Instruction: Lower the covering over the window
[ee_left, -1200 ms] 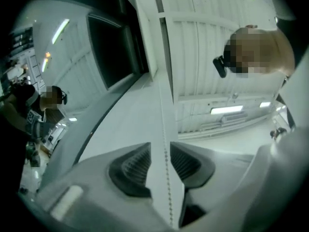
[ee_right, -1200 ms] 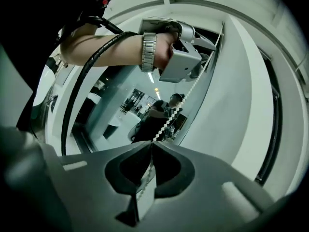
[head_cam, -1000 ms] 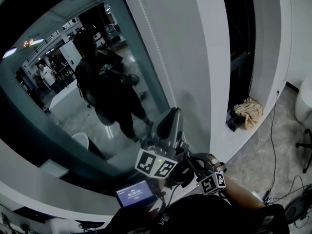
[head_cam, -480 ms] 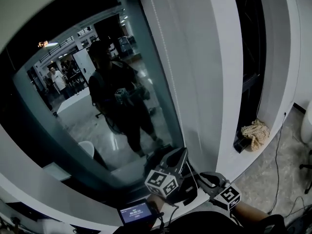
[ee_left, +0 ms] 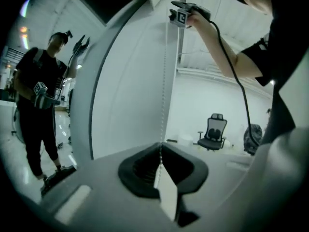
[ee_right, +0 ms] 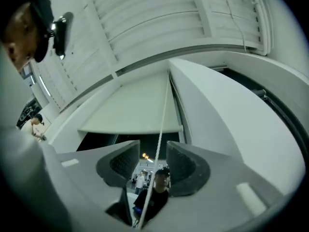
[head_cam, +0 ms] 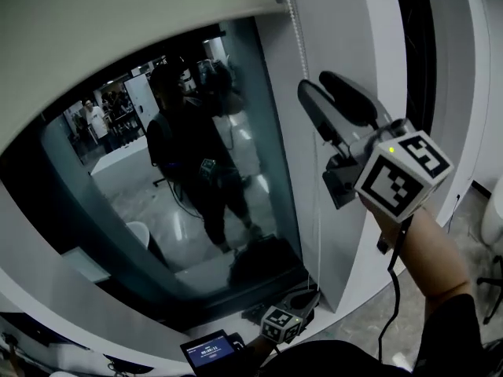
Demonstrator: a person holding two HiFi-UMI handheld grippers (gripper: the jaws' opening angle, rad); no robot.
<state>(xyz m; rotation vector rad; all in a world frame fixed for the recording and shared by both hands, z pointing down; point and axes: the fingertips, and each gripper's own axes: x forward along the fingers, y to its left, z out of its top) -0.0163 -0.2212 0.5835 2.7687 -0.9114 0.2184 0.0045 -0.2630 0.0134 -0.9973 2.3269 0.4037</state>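
A pale roller blind (head_cam: pixel 134 14) hangs over the top of the window glass (head_cam: pixel 181 179), its lower edge high up. Its bead chain (head_cam: pixel 302 61) runs down the right side of the frame. My right gripper (head_cam: pixel 314 85) is raised high beside the chain. In the right gripper view its jaws (ee_right: pixel 153 151) are opening, with the chain (ee_right: pixel 164 115) passing between the pads without touching them, and the blind (ee_right: pixel 135 110) above. My left gripper (head_cam: pixel 302 298) sits low by the sill. In the left gripper view it (ee_left: pixel 161 149) is shut on the chain (ee_left: pixel 164 81).
A white wall pillar (head_cam: pixel 346 22) stands right of the window, with a narrow dark opening (head_cam: pixel 416 38) beyond it. A small lit screen (head_cam: pixel 208 353) sits below the sill. The glass reflects a person. An office chair (ee_left: pixel 212 132) stands behind in the room.
My right gripper left its place next to the left one, rose up along the chain and opened. The left gripper stayed low. The blind's lower edge now shows at the top.
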